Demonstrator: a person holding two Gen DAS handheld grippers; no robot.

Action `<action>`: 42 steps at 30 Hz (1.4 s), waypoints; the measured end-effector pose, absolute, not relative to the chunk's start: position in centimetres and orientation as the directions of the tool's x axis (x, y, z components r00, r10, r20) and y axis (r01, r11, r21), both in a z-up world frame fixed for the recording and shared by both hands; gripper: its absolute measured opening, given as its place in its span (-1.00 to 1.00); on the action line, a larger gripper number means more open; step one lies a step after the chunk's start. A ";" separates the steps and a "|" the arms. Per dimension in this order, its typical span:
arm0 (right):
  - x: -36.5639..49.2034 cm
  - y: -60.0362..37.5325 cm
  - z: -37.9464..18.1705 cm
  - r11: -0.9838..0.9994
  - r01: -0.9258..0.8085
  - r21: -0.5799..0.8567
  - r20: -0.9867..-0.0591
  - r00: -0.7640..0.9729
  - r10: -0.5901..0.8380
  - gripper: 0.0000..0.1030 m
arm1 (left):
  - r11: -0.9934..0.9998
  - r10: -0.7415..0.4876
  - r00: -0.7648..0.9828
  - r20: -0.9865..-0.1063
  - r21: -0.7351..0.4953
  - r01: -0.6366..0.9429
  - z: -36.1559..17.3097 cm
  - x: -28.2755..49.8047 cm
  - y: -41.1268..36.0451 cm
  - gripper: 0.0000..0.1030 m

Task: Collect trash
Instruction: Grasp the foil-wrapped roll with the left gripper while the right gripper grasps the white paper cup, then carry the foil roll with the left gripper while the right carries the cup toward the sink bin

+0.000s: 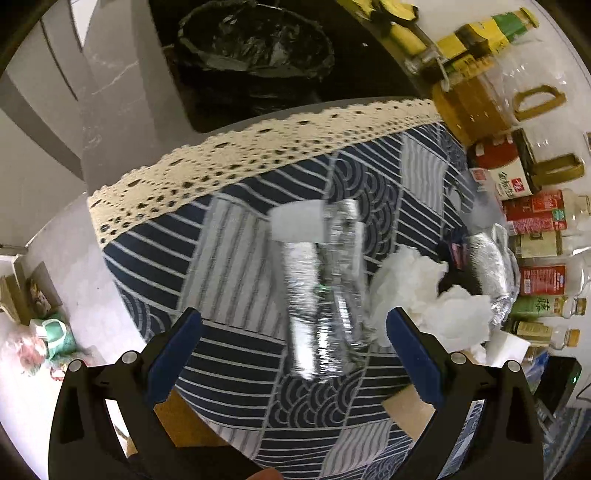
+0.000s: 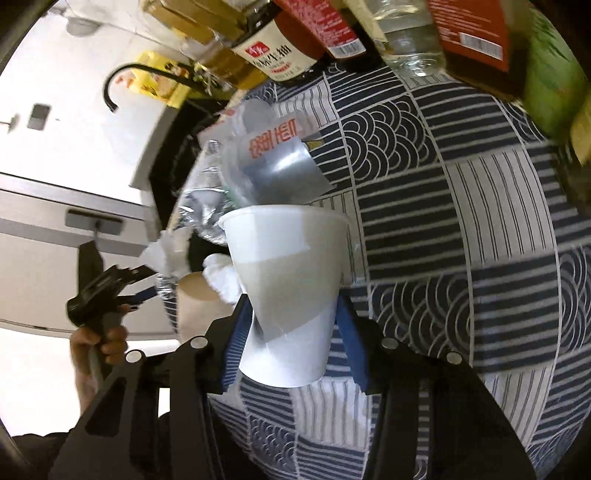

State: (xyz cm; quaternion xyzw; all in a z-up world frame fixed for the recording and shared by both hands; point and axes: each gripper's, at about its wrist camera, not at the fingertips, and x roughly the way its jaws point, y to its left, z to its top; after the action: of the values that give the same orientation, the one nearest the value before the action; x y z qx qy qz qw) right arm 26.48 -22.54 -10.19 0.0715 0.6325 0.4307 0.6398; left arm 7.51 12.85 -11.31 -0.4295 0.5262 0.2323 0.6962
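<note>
A crushed clear plastic bottle (image 1: pixel 325 288) with a white cap lies on the patterned tablecloth (image 1: pixel 236 236), just ahead of my left gripper (image 1: pixel 293 343), which is open around its near end without touching. Crumpled white tissues (image 1: pixel 432 295) and a foil wrapper (image 1: pixel 491 273) lie to its right. My right gripper (image 2: pixel 291 339) is shut on a white paper cup (image 2: pixel 288 280), held above the cloth. Beyond the cup are the crushed bottle (image 2: pixel 207 210), a silver snack wrapper (image 2: pixel 280 166) and tissues (image 2: pixel 166 254). The left gripper also shows in the right wrist view (image 2: pixel 144 284).
A black-lined trash bin (image 1: pixel 255 51) stands on the floor beyond the table's lace edge (image 1: pixel 258 147). Sauce and oil bottles (image 1: pixel 517 221) line the table's right side, and also appear in the right wrist view (image 2: pixel 332 29). Bags (image 1: pixel 40 332) lie on the floor at left.
</note>
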 end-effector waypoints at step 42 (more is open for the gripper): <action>19.3 -17.2 -2.2 0.656 -0.431 0.619 -0.713 0.042 0.700 -0.07 | 0.635 -0.079 0.487 -0.870 -0.421 -0.648 -7.0 7.5 20.4 -0.03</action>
State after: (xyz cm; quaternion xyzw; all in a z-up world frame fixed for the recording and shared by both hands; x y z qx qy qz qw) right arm 19.27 -17.16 -2.15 0.1186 0.5668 0.3972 0.7120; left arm 7.53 20.42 -6.98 -0.3854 0.4716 0.1842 0.7715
